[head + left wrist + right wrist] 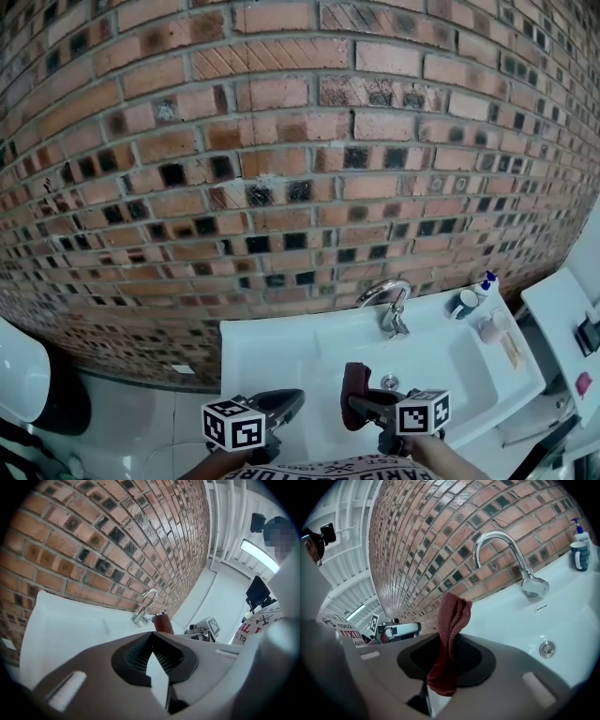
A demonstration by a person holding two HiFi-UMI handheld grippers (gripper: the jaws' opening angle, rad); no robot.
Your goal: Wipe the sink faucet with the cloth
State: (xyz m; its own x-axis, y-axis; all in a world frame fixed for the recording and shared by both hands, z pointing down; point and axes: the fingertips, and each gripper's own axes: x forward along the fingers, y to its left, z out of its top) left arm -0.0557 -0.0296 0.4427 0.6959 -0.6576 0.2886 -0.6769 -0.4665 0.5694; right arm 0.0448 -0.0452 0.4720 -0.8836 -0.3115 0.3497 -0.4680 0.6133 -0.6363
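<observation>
A chrome gooseneck faucet [391,303] stands at the back of the white sink [281,352] against the brick wall. My right gripper [357,405] hovers over the basin in front of the faucet, shut on a dark red cloth [354,384]. In the right gripper view the cloth [453,613] sticks up from between the jaws, with the faucet [506,557] a short way ahead and apart from it. My left gripper [294,400] hangs over the sink's left part, shut with nothing in it. The left gripper view shows the faucet [147,604] and the cloth [163,623] beyond its closed jaws.
A blue-and-white cup [463,303] and a pump bottle [487,285] stand on the sink's right back corner, with a pink item [491,328] nearby. The drain [547,648] lies below the faucet. A white toilet [21,380] is at the left, a white counter [562,319] at the right.
</observation>
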